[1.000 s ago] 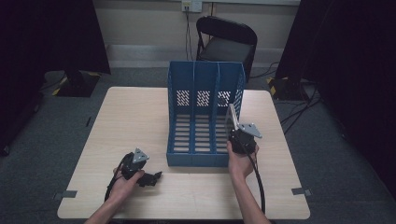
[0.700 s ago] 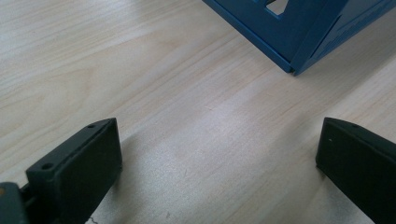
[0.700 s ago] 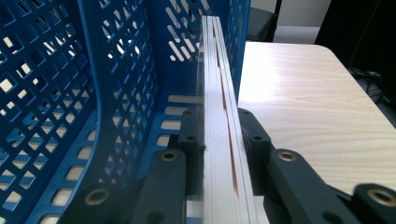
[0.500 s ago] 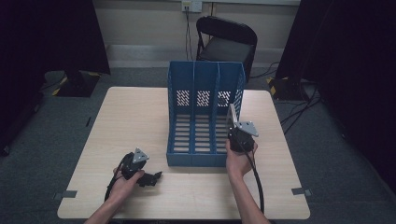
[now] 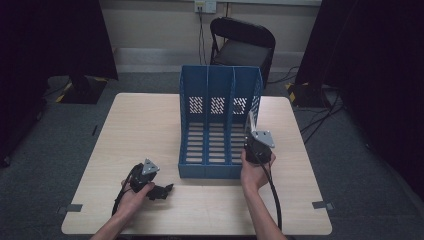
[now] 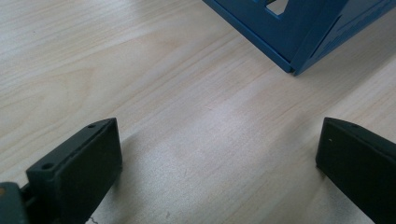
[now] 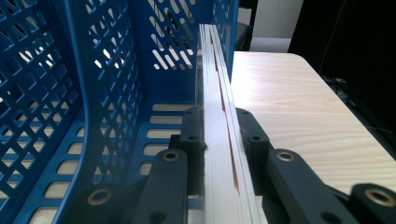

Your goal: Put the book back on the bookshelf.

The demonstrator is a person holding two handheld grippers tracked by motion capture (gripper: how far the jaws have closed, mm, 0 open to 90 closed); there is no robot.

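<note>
**A:** Start with the big things: what lies around your tongs?

**B:** The bench (image 5: 150,125) carries everything. The blue file rack (image 5: 217,125) stands on it, three open compartments facing you, just left of your right tongs (image 5: 251,131) and up and to the right of your left tongs (image 5: 167,189).

**A:** And your right tongs?

**B:** You have them clenched on a thin stack of white boards (image 7: 217,121), held on edge. The stack runs straight ahead from the jaws, along the inner face of the rack's right wall, over the slotted floor of the right compartment.

**A:** Your left tongs?

**B:** Released. Their jaws stand wide apart, low over bare wood with nothing between them; the rack's front corner (image 6: 292,70) sits just ahead of them.
</note>
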